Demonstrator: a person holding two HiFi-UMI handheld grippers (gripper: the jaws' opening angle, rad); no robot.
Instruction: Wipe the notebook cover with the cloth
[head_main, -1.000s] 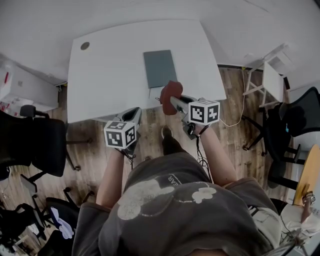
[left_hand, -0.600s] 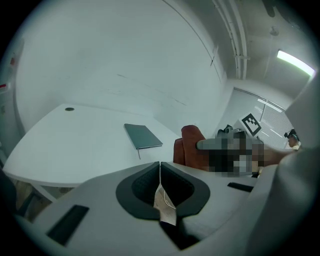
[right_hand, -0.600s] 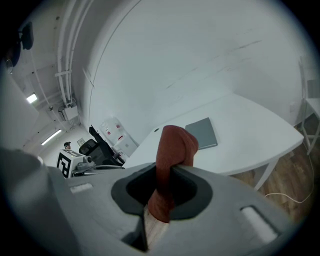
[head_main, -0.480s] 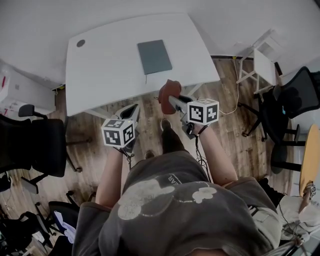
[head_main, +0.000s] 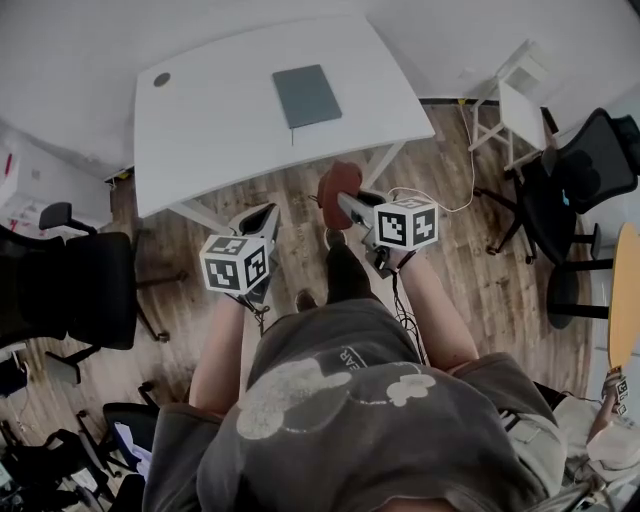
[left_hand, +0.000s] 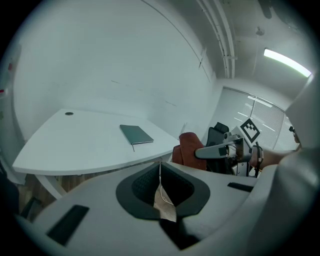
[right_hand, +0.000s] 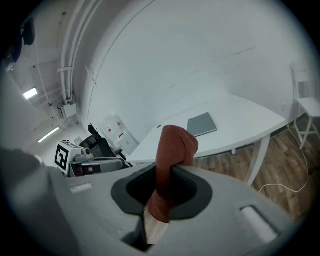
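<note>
L gripper (head_main: 263, 217): jaws pressed together, nothing btwn. Notebook (head_main: 306, 95) lies flat on table (head_main: 200, 140), far side, well apart from both grippers. R gripper (head_main: 347, 203) pinches bunched rust cloth (head_main: 338, 183). Step looks like approach: lay cloth flat on cover, L could pin notebook. Dirt on cover too small to tell.

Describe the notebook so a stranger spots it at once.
Start at the big white table. The flat, dark grey rectangular notebook lies closed toward its right side. Its only neighbour is a small dark round cap near the left corner.
</note>
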